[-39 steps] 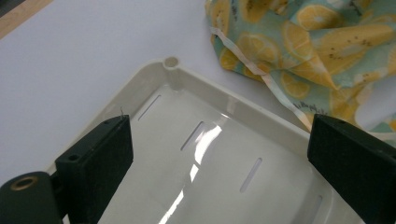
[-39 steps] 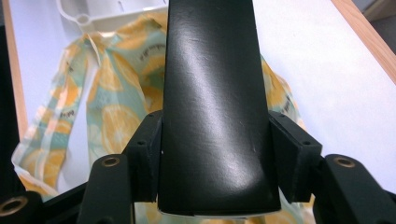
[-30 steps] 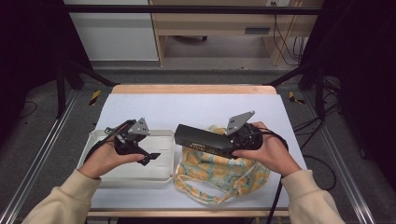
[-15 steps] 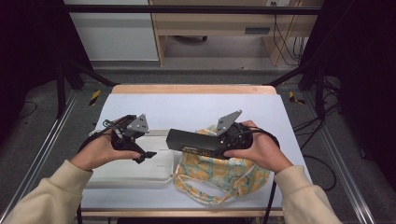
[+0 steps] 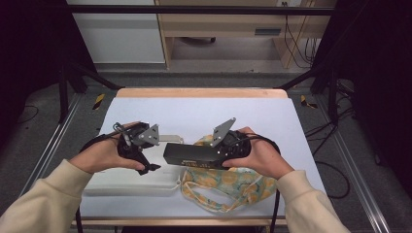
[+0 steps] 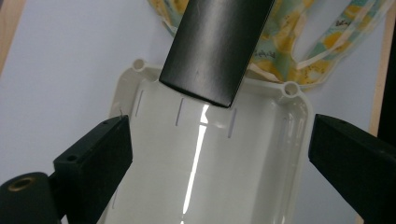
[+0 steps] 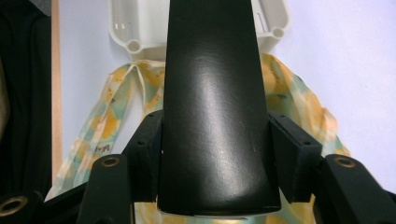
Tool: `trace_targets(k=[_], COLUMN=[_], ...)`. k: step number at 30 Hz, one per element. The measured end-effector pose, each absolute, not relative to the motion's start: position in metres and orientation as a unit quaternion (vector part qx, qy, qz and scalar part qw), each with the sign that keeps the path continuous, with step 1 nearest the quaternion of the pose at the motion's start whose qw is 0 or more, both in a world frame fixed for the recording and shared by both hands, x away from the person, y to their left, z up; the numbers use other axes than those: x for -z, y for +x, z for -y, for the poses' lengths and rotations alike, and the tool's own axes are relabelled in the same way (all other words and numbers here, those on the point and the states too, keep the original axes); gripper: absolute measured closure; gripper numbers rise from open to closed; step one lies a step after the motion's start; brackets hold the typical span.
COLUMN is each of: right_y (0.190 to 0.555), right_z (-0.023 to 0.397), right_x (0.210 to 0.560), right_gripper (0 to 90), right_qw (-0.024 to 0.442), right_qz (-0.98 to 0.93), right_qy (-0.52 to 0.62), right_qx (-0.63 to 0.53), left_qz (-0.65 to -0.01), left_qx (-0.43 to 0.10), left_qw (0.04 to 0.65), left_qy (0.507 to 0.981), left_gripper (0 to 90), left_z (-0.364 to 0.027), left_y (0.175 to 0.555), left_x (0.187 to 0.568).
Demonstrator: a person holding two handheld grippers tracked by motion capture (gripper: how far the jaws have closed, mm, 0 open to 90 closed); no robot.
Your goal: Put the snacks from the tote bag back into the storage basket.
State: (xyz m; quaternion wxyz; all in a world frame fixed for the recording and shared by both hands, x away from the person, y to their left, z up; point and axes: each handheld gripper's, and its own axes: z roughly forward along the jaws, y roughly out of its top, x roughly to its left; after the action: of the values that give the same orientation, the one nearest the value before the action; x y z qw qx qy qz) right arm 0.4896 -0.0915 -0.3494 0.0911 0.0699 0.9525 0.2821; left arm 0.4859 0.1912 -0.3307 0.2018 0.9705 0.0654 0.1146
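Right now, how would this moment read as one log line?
right gripper: shut on black box | left gripper: open over white tray | patterned bag: on table

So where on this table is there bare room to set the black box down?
The far half of the table, beyond the white tray and patterned bag, is bare. The near half is crowded: both hands, tray and bag. The right gripper holds the black box there.

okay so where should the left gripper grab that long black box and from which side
Take the black box at its free end, hanging over the white tray, opposite the right gripper. Bring the left gripper in endwise and pinch the long flat sides.
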Motion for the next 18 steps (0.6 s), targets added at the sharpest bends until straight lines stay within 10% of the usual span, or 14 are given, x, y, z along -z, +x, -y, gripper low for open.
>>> trace_targets(k=[18], right_y=[0.481], right_z=[0.073], right_x=[0.351], right_gripper=[43.1], right_qw=[0.076], right_qz=[-0.955], right_qy=[0.041], right_qx=[-0.284], left_qz=[-0.009], left_qx=[-0.093], left_qw=[0.155], left_qy=[0.984], left_gripper=[12.4], left_z=[-0.168], left_y=[0.481], left_x=[0.344])
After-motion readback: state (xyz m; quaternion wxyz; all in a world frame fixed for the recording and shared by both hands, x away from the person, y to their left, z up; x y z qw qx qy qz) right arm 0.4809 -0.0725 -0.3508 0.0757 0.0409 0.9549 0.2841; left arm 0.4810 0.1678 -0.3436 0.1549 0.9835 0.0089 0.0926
